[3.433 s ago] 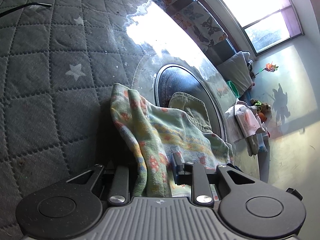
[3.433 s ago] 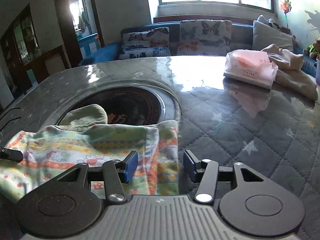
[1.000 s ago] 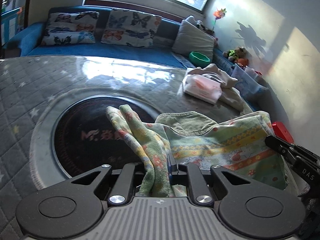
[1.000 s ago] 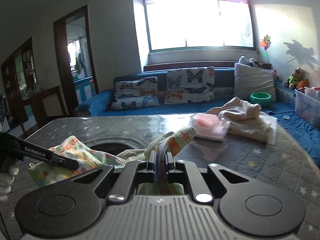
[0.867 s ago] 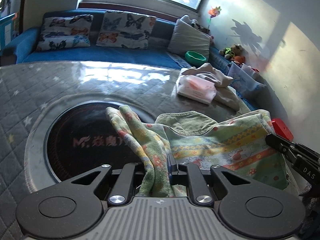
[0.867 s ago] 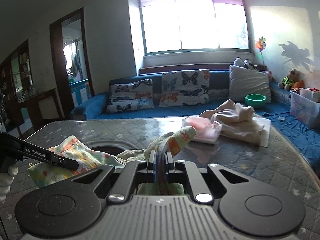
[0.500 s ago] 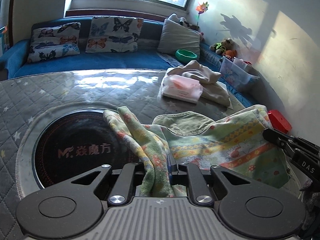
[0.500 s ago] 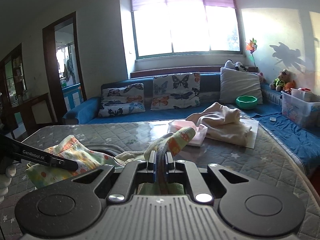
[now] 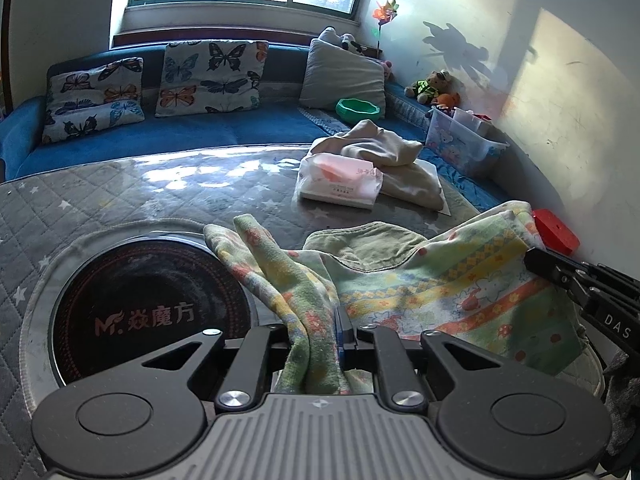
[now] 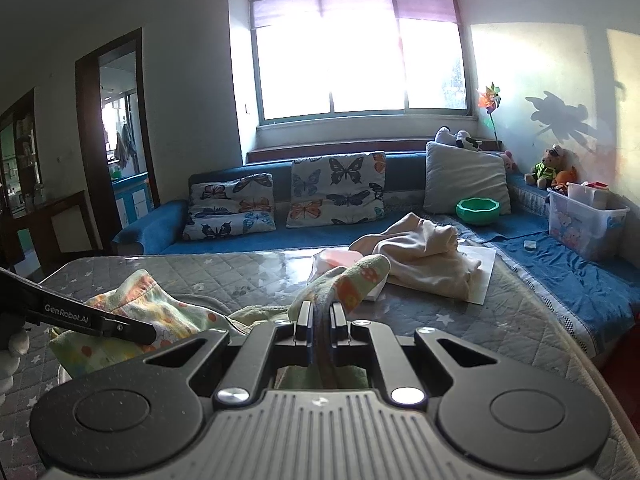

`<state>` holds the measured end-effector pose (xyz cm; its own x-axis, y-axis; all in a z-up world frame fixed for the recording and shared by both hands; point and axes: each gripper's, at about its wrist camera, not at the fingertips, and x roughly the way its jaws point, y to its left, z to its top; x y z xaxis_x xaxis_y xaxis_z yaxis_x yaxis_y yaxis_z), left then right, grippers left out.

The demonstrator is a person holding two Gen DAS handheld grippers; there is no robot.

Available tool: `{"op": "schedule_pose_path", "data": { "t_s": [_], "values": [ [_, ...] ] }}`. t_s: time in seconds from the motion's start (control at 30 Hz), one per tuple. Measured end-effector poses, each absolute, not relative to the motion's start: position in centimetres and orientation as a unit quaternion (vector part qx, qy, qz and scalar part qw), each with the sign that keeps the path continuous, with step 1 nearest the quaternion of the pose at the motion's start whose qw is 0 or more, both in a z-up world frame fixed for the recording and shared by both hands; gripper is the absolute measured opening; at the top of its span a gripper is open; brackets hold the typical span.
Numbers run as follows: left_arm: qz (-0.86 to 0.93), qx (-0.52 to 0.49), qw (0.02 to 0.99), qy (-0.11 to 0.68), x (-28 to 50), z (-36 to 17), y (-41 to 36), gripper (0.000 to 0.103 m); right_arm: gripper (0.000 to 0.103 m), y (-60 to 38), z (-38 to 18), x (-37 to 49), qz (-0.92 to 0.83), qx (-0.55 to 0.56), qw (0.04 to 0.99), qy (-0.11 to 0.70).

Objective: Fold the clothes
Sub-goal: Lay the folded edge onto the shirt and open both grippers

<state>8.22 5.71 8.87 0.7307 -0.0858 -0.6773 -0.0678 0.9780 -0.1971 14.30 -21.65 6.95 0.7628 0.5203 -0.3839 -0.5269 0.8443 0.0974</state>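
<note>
Garment: your patterned garment [image 9: 420, 292] hangs stretched between both claws above the quilted worktop [image 9: 120, 196].
Left claw [image 9: 320, 330]: pinched tight on one bunched corner.
Right claw [image 10: 320, 316]: pressed together on the opposite corner.
Behind: tissue pack [image 9: 340, 178], beige cloth [image 9: 396, 160].

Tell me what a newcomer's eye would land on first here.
The bright patterned towel, stretched in the air above the quilted table, each end pinched in a shut claw: left claw and right claw. Behind it, a pink tissue pack lies against a crumpled beige cloth.
</note>
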Motion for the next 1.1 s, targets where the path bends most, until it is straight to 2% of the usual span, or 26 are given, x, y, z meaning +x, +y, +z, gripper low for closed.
{"op": "schedule_pose_path", "data": {
  "t_s": [0.6, 0.67, 0.8, 0.97, 1.07, 1.1],
  "values": [
    [-0.053, -0.092, 0.921, 0.375, 12.0, 7.0, 0.6, 0.014, 0.007, -27.9, 5.5, 14.9, 0.192, -0.001, 0.958, 0.214],
    [-0.058, -0.089, 0.919, 0.38, 12.3, 6.4, 0.0, 0.014, 0.002, -28.8, 5.0, 14.9, 0.179, 0.0, 0.959, 0.218],
    [-0.061, -0.079, 0.913, 0.396, 12.7, 5.0, -0.7, 0.015, 0.002, -30.2, 3.9, 14.9, 0.164, 0.009, 0.958, 0.234],
    [-0.042, -0.071, 0.907, 0.412, 12.8, 3.6, 0.0, 0.02, 0.003, -30.6, 2.2, 14.7, 0.154, 0.003, 0.953, 0.262],
    [-0.032, -0.069, 0.905, 0.418, 12.9, 3.1, 0.6, 0.029, 0.007, -30.4, 1.7, 15.0, 0.161, 0.008, 0.949, 0.271],
    [-0.029, -0.068, 0.904, 0.421, 12.9, 2.9, 0.9, 0.035, 0.007, -30.3, 1.5, 15.0, 0.162, 0.006, 0.948, 0.273]
  ]
}}
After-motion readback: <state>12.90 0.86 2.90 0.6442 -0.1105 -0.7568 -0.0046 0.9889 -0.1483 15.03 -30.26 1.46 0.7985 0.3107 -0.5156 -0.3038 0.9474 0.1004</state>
